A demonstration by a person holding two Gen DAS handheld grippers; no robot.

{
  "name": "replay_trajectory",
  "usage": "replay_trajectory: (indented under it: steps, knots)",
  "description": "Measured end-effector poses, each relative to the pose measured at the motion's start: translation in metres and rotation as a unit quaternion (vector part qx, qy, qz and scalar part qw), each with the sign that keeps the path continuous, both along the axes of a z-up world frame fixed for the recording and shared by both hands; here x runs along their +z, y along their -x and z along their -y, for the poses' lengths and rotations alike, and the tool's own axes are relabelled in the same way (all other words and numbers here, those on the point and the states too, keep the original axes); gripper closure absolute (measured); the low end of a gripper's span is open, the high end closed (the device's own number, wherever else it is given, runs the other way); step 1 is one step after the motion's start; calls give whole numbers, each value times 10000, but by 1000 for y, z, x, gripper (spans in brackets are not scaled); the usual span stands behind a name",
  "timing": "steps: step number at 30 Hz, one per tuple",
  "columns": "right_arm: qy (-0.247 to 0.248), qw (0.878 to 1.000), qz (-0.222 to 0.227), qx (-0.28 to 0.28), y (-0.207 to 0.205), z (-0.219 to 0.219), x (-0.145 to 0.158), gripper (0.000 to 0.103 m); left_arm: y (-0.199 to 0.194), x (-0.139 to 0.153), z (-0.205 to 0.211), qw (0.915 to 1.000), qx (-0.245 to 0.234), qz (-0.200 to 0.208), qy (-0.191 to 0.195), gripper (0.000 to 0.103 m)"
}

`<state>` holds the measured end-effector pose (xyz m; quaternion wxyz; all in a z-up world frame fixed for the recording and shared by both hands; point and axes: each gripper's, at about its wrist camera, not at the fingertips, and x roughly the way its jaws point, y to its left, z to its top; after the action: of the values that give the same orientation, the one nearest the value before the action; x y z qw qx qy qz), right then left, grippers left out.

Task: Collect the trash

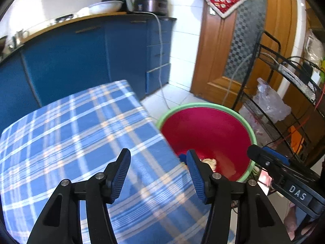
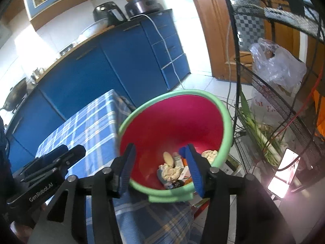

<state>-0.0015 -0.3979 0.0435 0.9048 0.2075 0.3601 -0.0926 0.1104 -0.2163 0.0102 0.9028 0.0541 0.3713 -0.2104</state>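
There is one bin [image 2: 174, 122], red inside with a green rim, and it stands on the floor just beside the edge of the surface [image 1: 71, 134], which is covered with a blue checked cloth. The trash [image 2: 169, 169] lies at the bottom of this bin: two crumpled pale paper balls, one round flat beige piece, and some small packets that I cannot count well.

The left gripper [image 1: 158, 168] hangs above the cloth near the edge closest to the bin, and its jaws are spread wide with nothing between them. The right gripper [image 2: 159, 162] hangs over the open bin, and its jaws are also spread wide and hold nothing. In the left wrist view, only a little of the trash is visible behind the right jaw of the left gripper.

Behind the surface there is a row of blue cabinets [image 1: 81, 57], with two dark cooking appliances [image 1: 150, 2] and one white bowl [image 1: 105, 7] on top. At the right stands one black wire rack [image 2: 280, 109], which carries one clear plastic bag [image 2: 278, 65] and some green leeks [image 2: 258, 130]. One lit phone [image 2: 283, 172] leans low at the rack. One wooden door [image 1: 215, 50] is behind the bin.
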Motion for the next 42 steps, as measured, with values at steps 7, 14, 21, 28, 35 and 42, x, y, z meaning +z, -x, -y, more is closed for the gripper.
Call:
replay_trajectory:
  steps: [7,14,21,28,35,42]
  knots:
    - [121,9993,150,325,10,-37,18,41,16,16,-52,9982,592,111,19,38]
    - [271,9972,281,638,20,-73,33,30,37,31,-99,9935,1114,222,55,32]
    - [460,9939,390,921,33,-109,46,20,60,42,-138,9873,1561,282,76,29]
    - [620,9903,470,1147,48,-137,53,12,84,50,-168,9806,1917,400,98,27]
    - [730,9876,541,1277,56,-153,59,11,99,54,-183,9769,2067,518,163,27]
    - [784,9862,585,1333,58,-159,63,11,105,58,-188,9748,2129,640,164,26]
